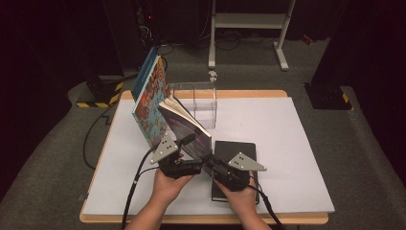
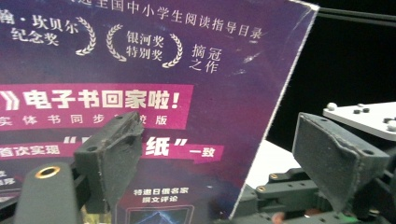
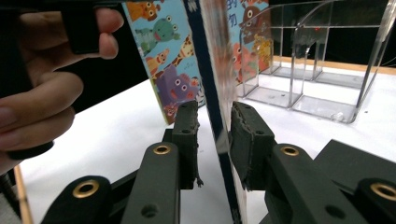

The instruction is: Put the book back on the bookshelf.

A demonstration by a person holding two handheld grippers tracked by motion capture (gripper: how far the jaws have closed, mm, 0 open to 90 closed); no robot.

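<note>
A purple-covered book (image 1: 189,132) stands tilted on the white table, leaning against a tall colourful picture book (image 1: 149,103). My left gripper (image 1: 190,143) is open at the purple book's near side. In the left gripper view its jaws (image 2: 217,123) stand wide apart, with the cover (image 2: 140,70) behind one pad and the book's edge in the gap, untouched. My right gripper (image 1: 209,161) comes in from the right. In the right gripper view its pads (image 3: 215,109) sit close on either side of the purple book's lower edge (image 3: 219,126), shut on it.
A black notebook (image 1: 234,153) lies flat under my right hand. A clear acrylic organizer (image 1: 196,103) stands behind the books, with its compartments (image 3: 322,70) in the right gripper view. The white tabletop (image 1: 287,143) stretches to the right. A rack and cables stand on the floor beyond.
</note>
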